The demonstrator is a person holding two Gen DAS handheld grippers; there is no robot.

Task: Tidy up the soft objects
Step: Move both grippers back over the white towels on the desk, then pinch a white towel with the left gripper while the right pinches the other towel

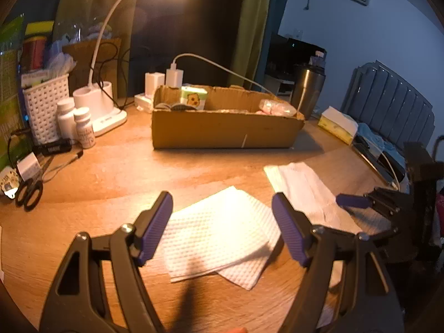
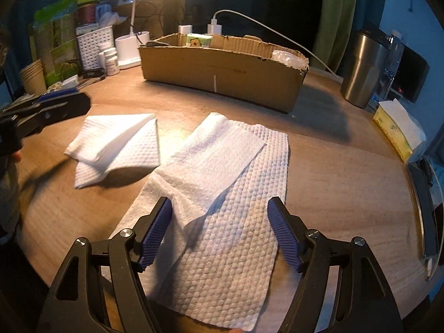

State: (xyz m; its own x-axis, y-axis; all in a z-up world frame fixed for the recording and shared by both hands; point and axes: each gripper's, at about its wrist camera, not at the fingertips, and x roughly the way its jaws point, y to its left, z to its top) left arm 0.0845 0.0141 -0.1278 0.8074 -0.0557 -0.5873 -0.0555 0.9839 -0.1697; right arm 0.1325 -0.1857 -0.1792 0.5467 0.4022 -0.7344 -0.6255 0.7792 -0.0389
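1. Left wrist view: left gripper (image 1: 222, 222) fills the lower frame, jaws spread wide, nothing between the pads. It hangs over a folded white cloth (image 1: 219, 238) lying on the wooden table (image 1: 111, 172) at lower centre.
2. Same view, right of centre: a second, longer white cloth (image 1: 302, 191) runs diagonally toward the right edge; the two cloths lie close, contact not resolvable here.
3. Right wrist view: right gripper (image 2: 219, 230) at lower centre, jaws parted wide, pads not pressing anything. The long cloth (image 2: 222, 222) lies flat beneath and between the fingers, one upper layer folded over (fold edge slants across mid-frame).
4. Same view, centre left: the folded cloth (image 2: 119, 144); its right edge sits just beside the long cloth.
5. Cardboard box (image 1: 224, 130) stands at upper centre in both views, well behind the cloths, holding a small yellow-green packet (image 1: 194, 98) and a pale wrapped bundle (image 1: 277, 108).
6. Tissue box (image 2: 394, 130) at right edge; steel tumbler (image 2: 363, 69) upper right.
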